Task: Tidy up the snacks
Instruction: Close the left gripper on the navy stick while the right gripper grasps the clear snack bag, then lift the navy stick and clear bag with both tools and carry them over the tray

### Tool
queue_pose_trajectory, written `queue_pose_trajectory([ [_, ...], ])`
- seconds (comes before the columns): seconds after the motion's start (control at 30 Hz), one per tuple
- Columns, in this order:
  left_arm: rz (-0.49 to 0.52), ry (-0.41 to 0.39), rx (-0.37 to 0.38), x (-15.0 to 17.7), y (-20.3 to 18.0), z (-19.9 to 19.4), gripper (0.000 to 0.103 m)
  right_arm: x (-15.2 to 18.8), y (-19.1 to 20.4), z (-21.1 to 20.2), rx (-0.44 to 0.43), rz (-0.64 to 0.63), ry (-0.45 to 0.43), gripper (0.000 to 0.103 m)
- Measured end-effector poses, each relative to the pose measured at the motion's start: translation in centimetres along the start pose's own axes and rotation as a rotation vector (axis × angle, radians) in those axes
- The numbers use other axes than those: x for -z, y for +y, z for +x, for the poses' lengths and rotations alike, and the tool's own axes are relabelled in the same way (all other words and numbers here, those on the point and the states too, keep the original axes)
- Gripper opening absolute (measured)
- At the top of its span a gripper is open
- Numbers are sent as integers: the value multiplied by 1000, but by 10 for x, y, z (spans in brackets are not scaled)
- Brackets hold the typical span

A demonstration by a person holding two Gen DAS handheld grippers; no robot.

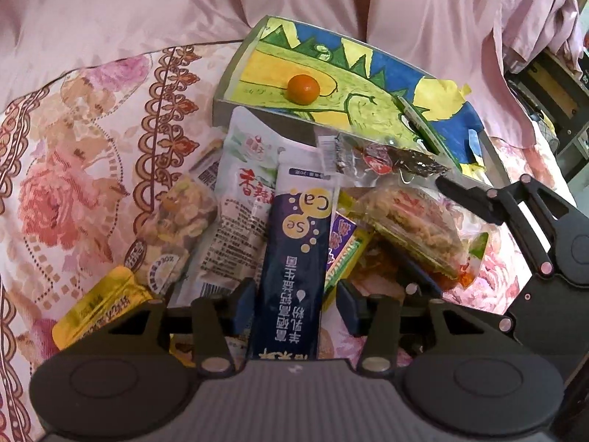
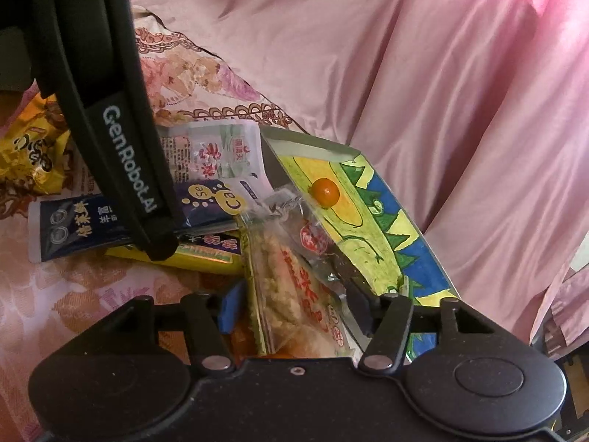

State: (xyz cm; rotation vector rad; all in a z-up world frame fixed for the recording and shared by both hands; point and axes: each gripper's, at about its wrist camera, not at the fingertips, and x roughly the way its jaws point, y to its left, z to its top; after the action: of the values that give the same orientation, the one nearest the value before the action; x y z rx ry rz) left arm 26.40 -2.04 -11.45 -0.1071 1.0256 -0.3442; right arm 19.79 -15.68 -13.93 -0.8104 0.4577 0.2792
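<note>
Nearest in the left wrist view: left gripper point(image 1: 294, 294), jaws partly apart, astride a navy sachet point(image 1: 291, 258) lying lengthwise between them. Left pad against the sachet's edge, a sliver of gap at the right pad, so no grip.

Nearest in the right wrist view: right gripper point(image 2: 294, 305), jaws likewise partly apart around a clear bag of crackers point(image 2: 287, 294). Cannot tell whether the pads press on the bag or merely flank it.

Underneath everything: a floral bedspread point(image 1: 73, 184), pink and rust roses with a brown scrolled border, soft and rumpled.

Heaped on it around the sachet: a yellow pouch point(image 1: 95, 305) near left, a bag of mixed nuts point(image 1: 180, 213) and a white pouch point(image 1: 243, 191) just beyond, the cracker bag to the right, all overlapping.

Just past the heap, touching its far edge: a shallow tray point(image 1: 368, 84) lined with a crayon drawing in green, yellow and blue. Resting on the drawing, alone, a small orange fruit point(image 1: 303, 88).

Farther back: plain pink cloth point(image 1: 147, 7) in loose folds across the whole width.

At the far right edge: a glimpse of dark shelving point(image 1: 552, 92), too small to read.
</note>
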Motion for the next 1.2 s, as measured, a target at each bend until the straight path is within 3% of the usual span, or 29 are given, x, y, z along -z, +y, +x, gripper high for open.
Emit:
queue_pose_trajectory([
  [0.07, 9, 1, -19, 0, 0, 0, 43, 0, 0, -1, -13, -1, 7, 32],
  [0.2, -1, 10, -16, 0, 0, -2, 40, 1, 1, -6, -3, -16, 12, 30],
  [0.37, -39, 28, 33, 1, 0, -6, 39, 1, -15, -17, -9, 61, 24, 29],
  [0.6, -54, 16, 30, 0, 4, -3, 40, 6, -24, -2, 12, 104, 73, 36],
  [0.83, -50, 26, 20, -1, 1, -5, 37, 8, -13, -9, 41, 15, 45, 27],
  [1.2, -150, 46, 167, 7, 0, -25, 35, 9, -11, -59, 94, -28, 4, 26],
])
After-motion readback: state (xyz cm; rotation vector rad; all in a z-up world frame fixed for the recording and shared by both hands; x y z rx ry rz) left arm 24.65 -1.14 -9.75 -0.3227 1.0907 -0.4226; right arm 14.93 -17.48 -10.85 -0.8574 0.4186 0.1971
